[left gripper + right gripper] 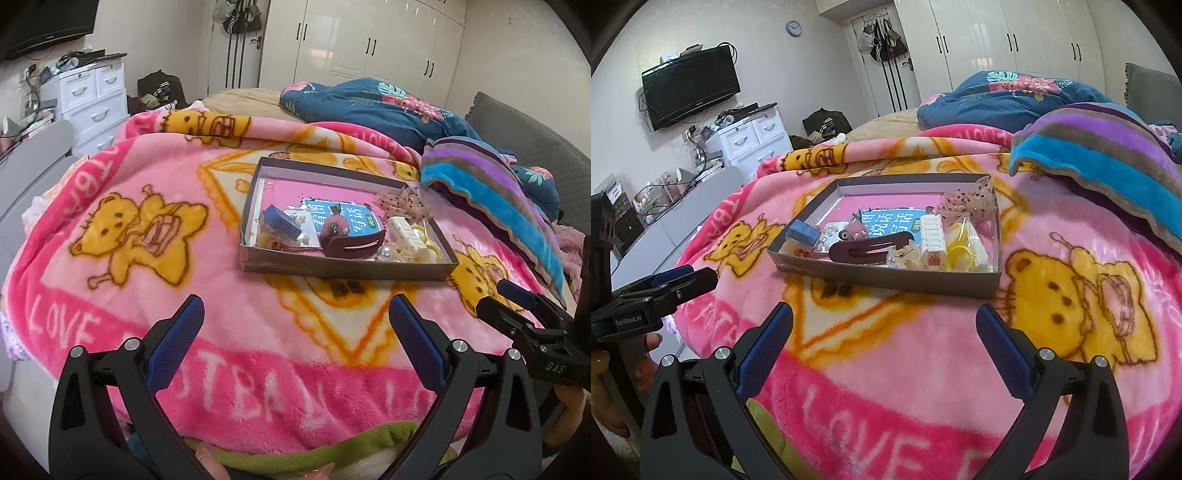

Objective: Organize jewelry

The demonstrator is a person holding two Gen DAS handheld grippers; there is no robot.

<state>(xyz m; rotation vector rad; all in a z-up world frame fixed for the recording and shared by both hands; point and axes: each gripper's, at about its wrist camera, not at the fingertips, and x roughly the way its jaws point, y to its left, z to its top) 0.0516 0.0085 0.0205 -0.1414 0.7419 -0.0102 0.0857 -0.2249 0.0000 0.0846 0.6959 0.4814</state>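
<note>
A shallow grey box [343, 271] [886, 278] sits on the pink bear blanket [155, 280] [923, 354]. It holds a dark red hair clip [352, 246] [870, 251], a white claw clip [408, 234] [932, 236], a blue block [282, 219] [801, 232], a pink lace bow [402, 203] [967, 201], yellow hair ties [960, 254] and small pearl pieces. My left gripper [295, 321] is open and empty, short of the box. My right gripper [884, 326] is open and empty, near the box's front wall.
A striped blue and purple blanket [491, 199] [1108, 155] and a dark floral quilt [373, 99] [1008, 96] lie behind and right of the box. White drawers [92, 99] [753, 140] and a wall television [689, 86] stand at the left.
</note>
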